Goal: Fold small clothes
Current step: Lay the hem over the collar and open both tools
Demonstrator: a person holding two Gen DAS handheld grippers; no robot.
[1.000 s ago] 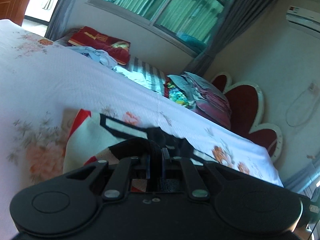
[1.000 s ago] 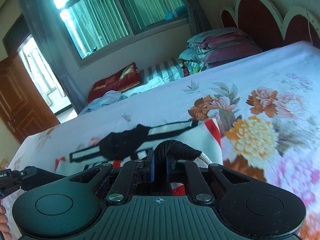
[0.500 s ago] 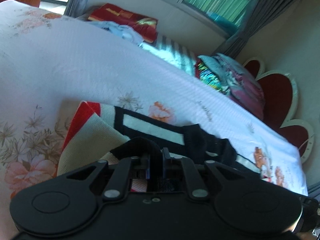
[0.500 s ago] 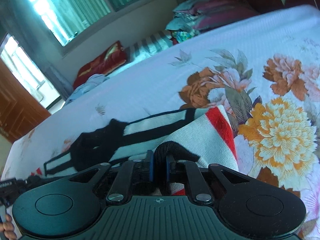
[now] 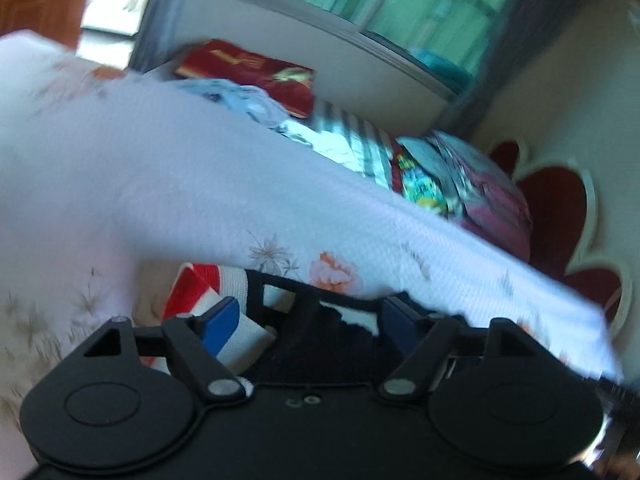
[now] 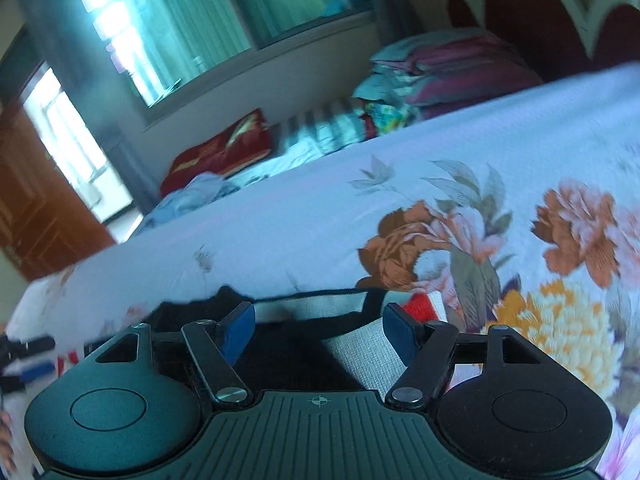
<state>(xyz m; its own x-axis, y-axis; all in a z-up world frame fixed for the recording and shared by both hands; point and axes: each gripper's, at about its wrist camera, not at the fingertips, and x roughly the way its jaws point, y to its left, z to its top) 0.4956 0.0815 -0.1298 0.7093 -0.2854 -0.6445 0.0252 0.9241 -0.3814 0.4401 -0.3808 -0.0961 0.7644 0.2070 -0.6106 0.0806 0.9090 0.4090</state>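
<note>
Left gripper (image 5: 310, 322): blue-padded jaws spread wide, gripping nothing. Right gripper (image 6: 318, 326): blue-padded jaws likewise spread wide. Small knitted garment, white with black and red bands (image 5: 236, 292) (image 6: 360, 354): lay just under both grippers on the white floral bedsheet (image 5: 180, 184) (image 6: 320, 216). Beyond: stacked pillows (image 6: 448, 68), red scalloped headboard (image 5: 560, 208), curtained window (image 6: 224, 28).

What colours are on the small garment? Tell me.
Black, white and red bands on the garment; clearest in the right wrist view.
</note>
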